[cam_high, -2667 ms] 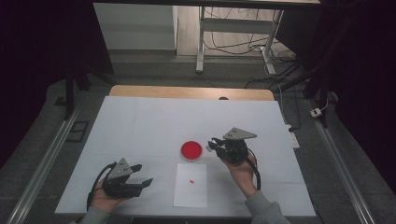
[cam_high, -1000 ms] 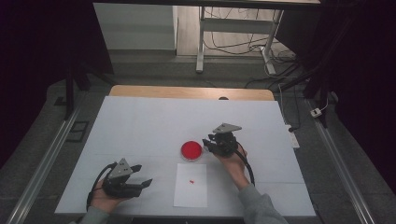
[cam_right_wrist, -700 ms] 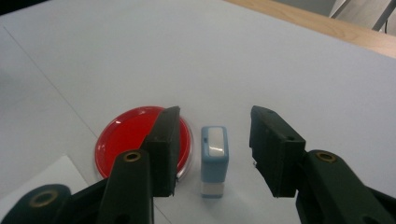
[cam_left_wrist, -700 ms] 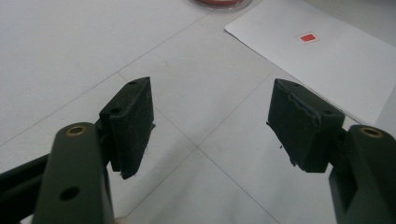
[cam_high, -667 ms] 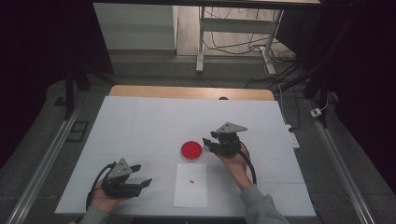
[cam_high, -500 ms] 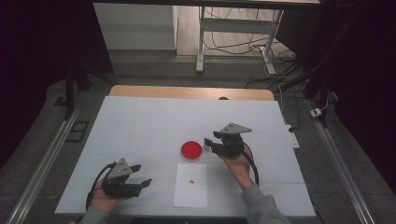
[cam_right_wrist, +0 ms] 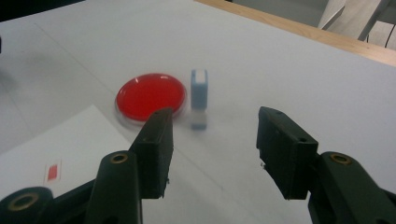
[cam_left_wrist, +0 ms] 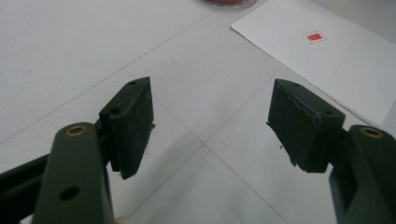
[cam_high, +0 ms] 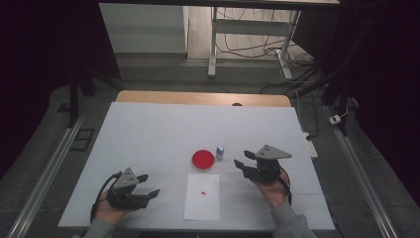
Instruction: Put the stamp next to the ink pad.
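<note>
A round red dish (cam_high: 203, 160) sits mid-table. A small blue and white block (cam_high: 220, 151) stands upright just to its right, apart from both grippers. In the right gripper view the dish (cam_right_wrist: 150, 95) and the block (cam_right_wrist: 199, 92) lie a short way beyond my open right gripper (cam_right_wrist: 212, 149), which holds nothing. From above, the right gripper (cam_high: 239, 167) is right of the block. My left gripper (cam_high: 150, 185) rests open near the front left, its jaws (cam_left_wrist: 210, 126) wide apart over bare table.
A white paper sheet (cam_high: 203, 196) with a small red mark (cam_high: 203, 192) lies in front of the dish, between the two grippers. The table's wooden far edge (cam_high: 198, 98) runs across the back. Metal rails flank the table on both sides.
My right gripper has drawn back to the right and toward the person, away from the dish. The small block now stands free beside the dish. The left gripper has stayed put.
</note>
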{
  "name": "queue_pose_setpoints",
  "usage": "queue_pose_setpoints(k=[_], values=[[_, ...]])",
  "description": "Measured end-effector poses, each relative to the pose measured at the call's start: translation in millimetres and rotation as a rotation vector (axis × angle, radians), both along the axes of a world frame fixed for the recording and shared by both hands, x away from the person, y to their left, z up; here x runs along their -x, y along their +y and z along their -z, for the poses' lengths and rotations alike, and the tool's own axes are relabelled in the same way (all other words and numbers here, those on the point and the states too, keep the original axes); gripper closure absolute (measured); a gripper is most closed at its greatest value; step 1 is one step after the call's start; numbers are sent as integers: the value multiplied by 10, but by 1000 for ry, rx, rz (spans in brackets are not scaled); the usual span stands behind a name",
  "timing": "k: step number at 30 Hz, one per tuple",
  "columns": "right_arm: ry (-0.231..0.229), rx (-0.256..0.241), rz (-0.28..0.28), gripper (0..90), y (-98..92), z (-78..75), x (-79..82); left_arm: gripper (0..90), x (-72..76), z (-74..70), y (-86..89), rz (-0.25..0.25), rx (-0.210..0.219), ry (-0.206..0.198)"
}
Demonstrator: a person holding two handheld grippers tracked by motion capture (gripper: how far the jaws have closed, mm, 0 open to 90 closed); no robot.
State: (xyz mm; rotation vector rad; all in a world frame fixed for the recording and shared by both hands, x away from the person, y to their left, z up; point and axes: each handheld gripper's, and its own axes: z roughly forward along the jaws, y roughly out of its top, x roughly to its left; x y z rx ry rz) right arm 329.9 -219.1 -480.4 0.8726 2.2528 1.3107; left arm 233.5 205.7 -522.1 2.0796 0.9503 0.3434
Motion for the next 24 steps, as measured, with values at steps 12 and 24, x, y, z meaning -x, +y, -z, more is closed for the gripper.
queue_pose_setpoints(k=[12, 24], values=[[-4, 24, -2, 445, -514, 140, 421, 309, -3, -2, 2, -5, 5, -2], [-16, 71, 11, 438, -675, 211, 466, 296, -7, -5, 49, -26, 17, 2]])
